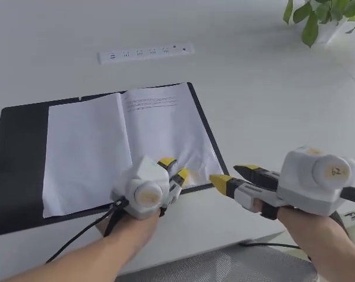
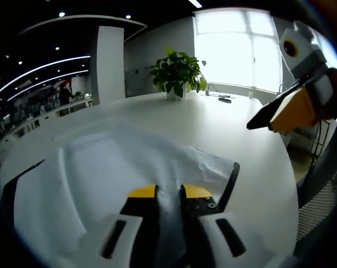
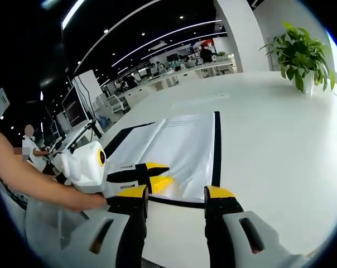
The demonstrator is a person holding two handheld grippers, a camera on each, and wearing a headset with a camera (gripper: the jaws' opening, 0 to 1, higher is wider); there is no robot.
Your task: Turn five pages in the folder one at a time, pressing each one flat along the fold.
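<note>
the folder (image 1: 19,147) lies open and flat on the white bench (image 1: 265,94), left of centre, with its black cover showing around the white sheets. the left-hand page (image 1: 83,153) lies flat. the right-hand page (image 1: 163,126) carries a few lines of print near its far edge and is creased at its near right corner.

left gripper (image 1: 174,168) — positioned at the near right corner of the right-hand page. in the left gripper view its two yellow-tipped fingers (image 2: 142,192) stand almost together, with the sheet running up between them. they appear to be pinching the page edge, though the contact itself is hidden behind the tips.

right gripper (image 1: 233,176) — positioned over the bench just right of the folder's near right corner, apart from it. its fingers (image 3: 218,193) are spread wide with nothing between them.

a white power strip (image 1: 146,53) lies on the bench beyond the folder. a potted plant (image 1: 315,17) stands at the far right.
</note>
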